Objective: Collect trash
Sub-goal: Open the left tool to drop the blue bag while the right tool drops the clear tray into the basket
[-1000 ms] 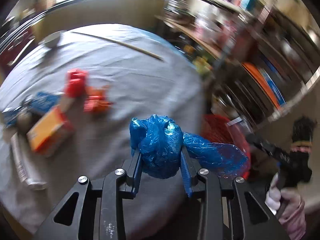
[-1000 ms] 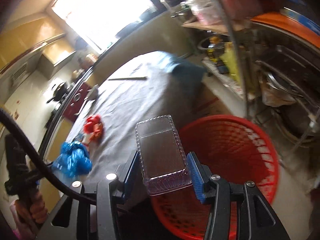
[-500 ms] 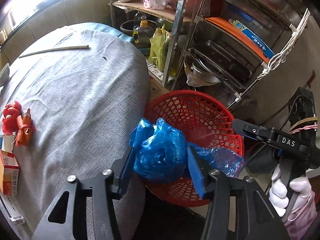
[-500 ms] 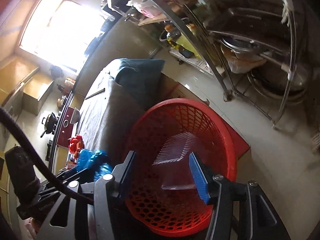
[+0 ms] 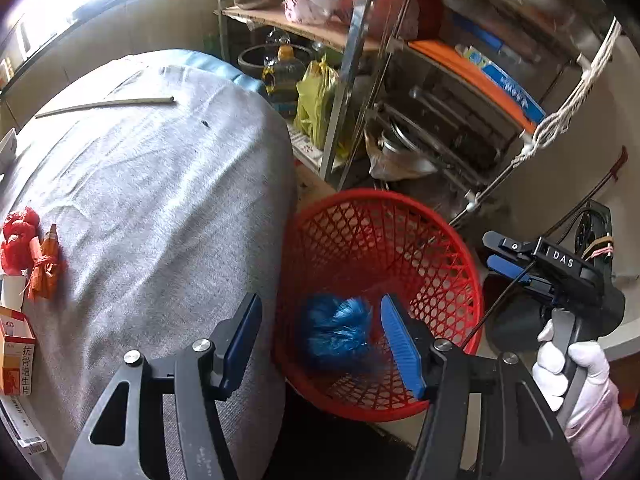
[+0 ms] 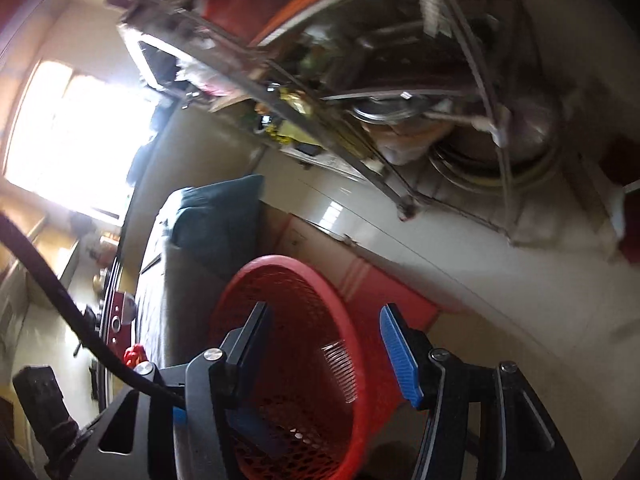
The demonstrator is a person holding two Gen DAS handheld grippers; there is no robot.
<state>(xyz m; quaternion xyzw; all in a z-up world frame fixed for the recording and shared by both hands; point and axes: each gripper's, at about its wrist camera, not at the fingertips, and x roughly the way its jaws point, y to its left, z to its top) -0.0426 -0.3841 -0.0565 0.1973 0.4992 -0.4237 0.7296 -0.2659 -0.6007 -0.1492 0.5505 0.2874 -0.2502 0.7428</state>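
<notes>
In the left wrist view my left gripper [image 5: 320, 340] hangs over the red mesh basket [image 5: 400, 200], its jaws opening. The blue plastic bag [image 5: 336, 332] shows blurred below them inside the basket, and no pad touches it. My right gripper [image 5: 504, 256], held by a white-gloved hand [image 5: 568, 364], sits beyond the basket's right rim. In the right wrist view my right gripper [image 6: 328, 344] is tilted over the red basket [image 6: 288, 268], jaws opening with nothing between them. The clear ribbed plastic container [image 6: 340, 372] lies inside against the mesh wall.
A grey-clothed table [image 5: 160, 200] stands left of the basket. At its left edge lie a red bag [image 5: 18, 240], an orange wrapper [image 5: 46, 264] and a small carton [image 5: 16, 356]; a thin stick [image 5: 104, 106] lies at the back. A crowded metal shelf rack [image 5: 440, 120] stands behind the basket.
The left gripper swung from the table to over the basket and let go of the blue bag, which dropped in. The right gripper released the clear container into the basket and rolled.
</notes>
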